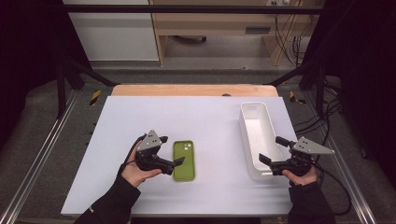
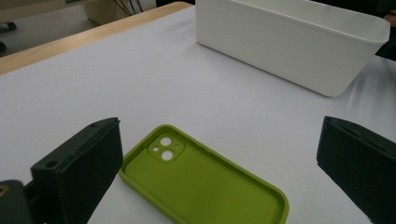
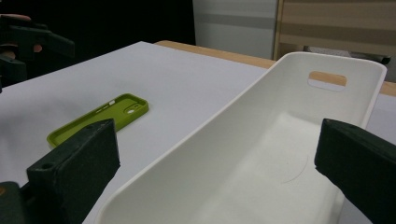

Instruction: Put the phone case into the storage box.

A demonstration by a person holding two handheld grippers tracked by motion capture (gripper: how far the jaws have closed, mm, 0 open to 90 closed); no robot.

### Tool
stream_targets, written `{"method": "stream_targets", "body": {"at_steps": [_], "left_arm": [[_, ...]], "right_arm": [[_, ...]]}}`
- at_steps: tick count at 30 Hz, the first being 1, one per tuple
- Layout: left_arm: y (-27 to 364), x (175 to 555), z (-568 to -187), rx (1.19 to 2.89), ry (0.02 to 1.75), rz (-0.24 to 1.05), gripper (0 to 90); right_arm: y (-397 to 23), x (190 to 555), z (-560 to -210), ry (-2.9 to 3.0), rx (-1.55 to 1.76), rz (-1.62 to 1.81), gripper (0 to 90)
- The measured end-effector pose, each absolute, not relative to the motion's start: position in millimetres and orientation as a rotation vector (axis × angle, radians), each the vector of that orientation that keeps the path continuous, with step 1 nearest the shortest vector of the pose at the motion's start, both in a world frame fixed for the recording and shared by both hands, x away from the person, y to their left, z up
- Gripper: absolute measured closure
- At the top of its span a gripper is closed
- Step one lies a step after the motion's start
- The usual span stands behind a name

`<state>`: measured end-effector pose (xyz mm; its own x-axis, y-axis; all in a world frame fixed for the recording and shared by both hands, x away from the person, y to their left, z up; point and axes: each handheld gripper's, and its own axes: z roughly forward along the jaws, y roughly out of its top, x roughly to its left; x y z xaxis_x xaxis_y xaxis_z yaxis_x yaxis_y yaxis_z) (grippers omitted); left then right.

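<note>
White sheeting covers the table (image 1: 205,116), with a strip of bare wood along its far edge and grey floor and cables beyond. From the high view I count two grippers, one phone case and one tray, running left to right.

First comes my left gripper (image 1: 175,162), held low in the hand, its tongs spread wide and pinching nothing. Just beside it lies the single green phone case (image 1: 183,160), flat on the sheet with its hollow side up. My left gripper view looks straight onto that case (image 2: 205,186): it sits between the two spread jaws, camera cut-out toward the far end, touching neither.

Well apart to the right stands the one white tray (image 1: 247,140), long and narrow. My right gripper (image 1: 273,153) hovers at its near end, tongs spread across the rim, gripping nothing. Its own view looks along the tray (image 3: 196,140), with the case (image 3: 98,119) off to the side.
</note>
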<state>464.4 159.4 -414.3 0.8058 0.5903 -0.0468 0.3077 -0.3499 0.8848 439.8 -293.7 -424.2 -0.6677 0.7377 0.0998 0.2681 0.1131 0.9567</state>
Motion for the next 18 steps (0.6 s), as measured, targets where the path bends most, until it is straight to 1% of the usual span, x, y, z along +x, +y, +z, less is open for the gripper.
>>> {"method": "stream_targets", "body": {"at_steps": [11,18], "left_arm": [[139,468,-424,2.017,0.672,0.309,1.5],[127,468,-432,2.055,0.665,0.281,6.6]], "right_arm": [[-293,440,-424,1.997,0.976,1.574,0.6],[-293,440,-425,1.999,0.975,1.574,0.6]]}}
